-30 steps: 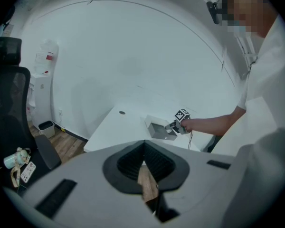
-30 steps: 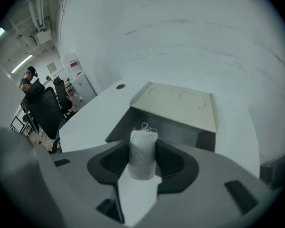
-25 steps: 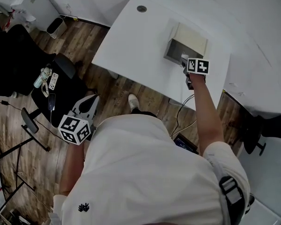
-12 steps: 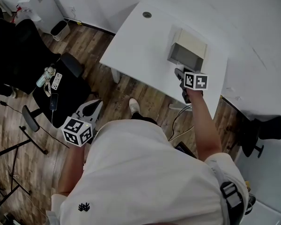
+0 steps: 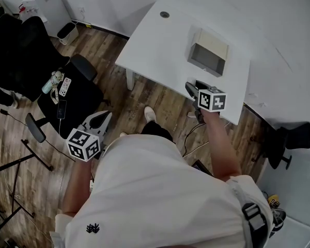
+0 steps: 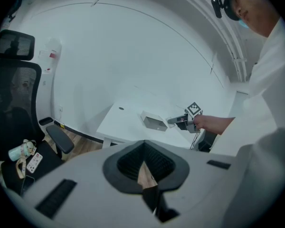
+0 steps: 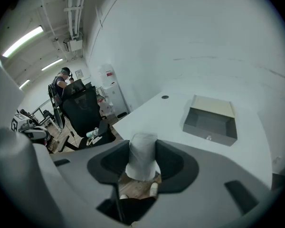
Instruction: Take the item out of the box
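Note:
The open box (image 5: 209, 53) lies on the white table (image 5: 160, 50), with a grey inside and a beige lid behind it. It also shows in the right gripper view, box (image 7: 211, 119), and small in the left gripper view, box (image 6: 154, 121). My right gripper (image 5: 192, 90) hangs over the table's near edge, short of the box. It is shut on a pale grey rolled item (image 7: 141, 156), which stands upright between the jaws of the right gripper (image 7: 141, 164). My left gripper (image 5: 101, 119) hangs low by my left side over the floor, its jaws together and nothing in the left gripper (image 6: 145, 167).
A round cable hole (image 5: 165, 14) sits at the table's far left. A black office chair (image 5: 20, 50) and a black seat (image 5: 67, 94) with a bottle, remote and phone stand left. A bin (image 5: 68, 31) is by the wall. Cables (image 5: 194, 133) run under the table.
My right gripper has drawn back from the box's mouth to the table's near edge, carrying the item. The left gripper has stayed by my side.

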A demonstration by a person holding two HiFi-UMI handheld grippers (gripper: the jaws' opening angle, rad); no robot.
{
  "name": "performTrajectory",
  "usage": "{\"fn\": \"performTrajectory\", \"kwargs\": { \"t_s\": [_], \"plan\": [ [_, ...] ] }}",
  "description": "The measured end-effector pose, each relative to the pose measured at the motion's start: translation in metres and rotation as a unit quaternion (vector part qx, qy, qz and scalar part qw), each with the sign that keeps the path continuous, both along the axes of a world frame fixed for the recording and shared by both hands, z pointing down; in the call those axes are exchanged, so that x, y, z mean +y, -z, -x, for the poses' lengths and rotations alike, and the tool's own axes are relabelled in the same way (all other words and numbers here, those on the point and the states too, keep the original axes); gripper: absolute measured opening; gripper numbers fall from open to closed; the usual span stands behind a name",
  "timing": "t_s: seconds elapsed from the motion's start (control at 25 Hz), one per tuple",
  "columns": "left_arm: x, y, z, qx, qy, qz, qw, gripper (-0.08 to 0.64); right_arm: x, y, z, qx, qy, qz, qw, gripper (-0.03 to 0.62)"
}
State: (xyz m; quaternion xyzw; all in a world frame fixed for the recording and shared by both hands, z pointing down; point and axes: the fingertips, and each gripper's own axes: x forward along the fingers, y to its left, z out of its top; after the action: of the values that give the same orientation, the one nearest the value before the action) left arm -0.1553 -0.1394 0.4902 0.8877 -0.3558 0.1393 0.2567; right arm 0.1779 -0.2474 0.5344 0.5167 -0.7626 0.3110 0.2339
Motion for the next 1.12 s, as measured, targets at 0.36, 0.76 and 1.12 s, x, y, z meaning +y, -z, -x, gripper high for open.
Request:
{"fn": "performTrajectory", "kwargs": {
  "t_s": [0.36, 0.76, 1.12],
  "plan": [
    [0.026, -0.005, 0.007, 0.004, -0.014, 0.002, 0.9999, 0.006, 0.057, 0.006, 0.039, -0.005, 0.021, -0.009, 1.0, 0.176],
    [0.039, -0.003, 0.005, 0.021, -0.028, -0.001, 0.9994, 0.006, 0.089, 0.013, 0.066, -0.011, 0.04, -0.014, 0.999, 0.175],
    [0.042, -0.005, 0.017, 0.019, -0.019, -0.004, 0.9996, 0.006, 0.093, 0.017, 0.076, -0.008, 0.049, -0.015, 0.999, 0.175]
  ]
}}
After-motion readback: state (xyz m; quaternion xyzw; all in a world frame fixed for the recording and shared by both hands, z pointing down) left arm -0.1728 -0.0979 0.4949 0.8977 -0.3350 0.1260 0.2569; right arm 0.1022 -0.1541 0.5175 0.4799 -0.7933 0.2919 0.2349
